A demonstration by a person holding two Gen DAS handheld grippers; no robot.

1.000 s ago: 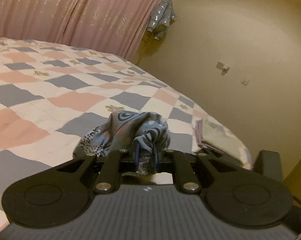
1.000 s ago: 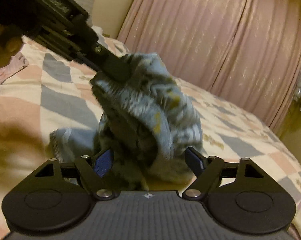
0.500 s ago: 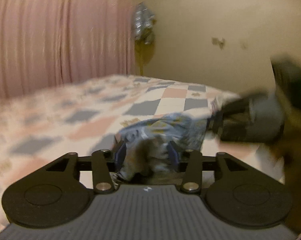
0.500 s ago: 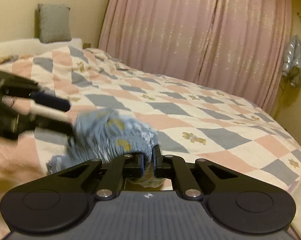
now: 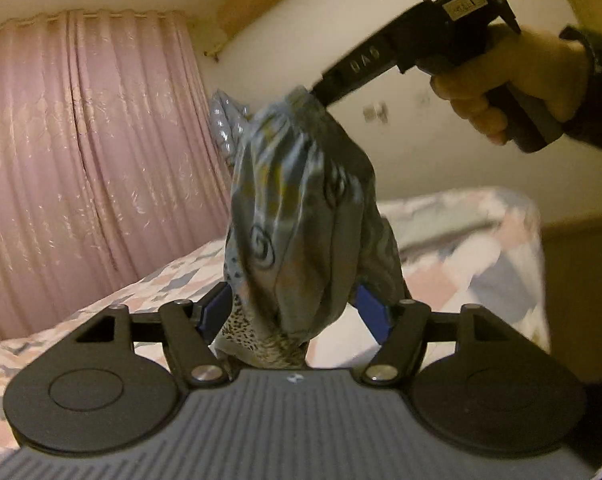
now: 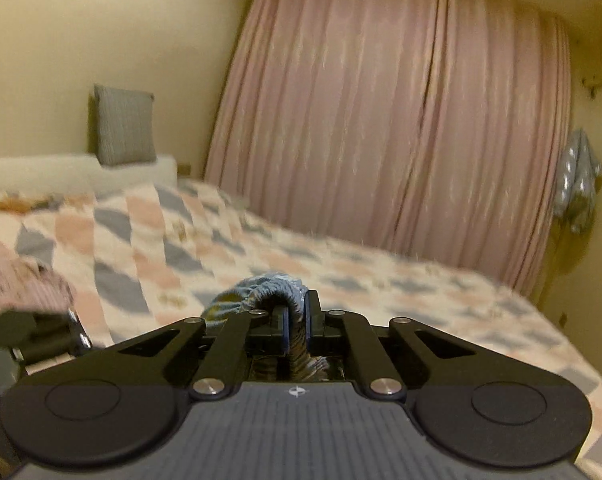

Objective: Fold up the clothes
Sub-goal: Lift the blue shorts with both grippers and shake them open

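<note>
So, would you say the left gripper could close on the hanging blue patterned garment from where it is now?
Probably yes. The left gripper is open with the blue patterned garment hanging between its blue pads, nothing in between. The right gripper pinches the garment's top edge, holding it up above the checked bedspread.

Blue-grey swirl-print garment (image 5: 301, 216); pink-and-grey checked bedspread (image 6: 149, 236); pink curtain (image 6: 401, 120).
</note>
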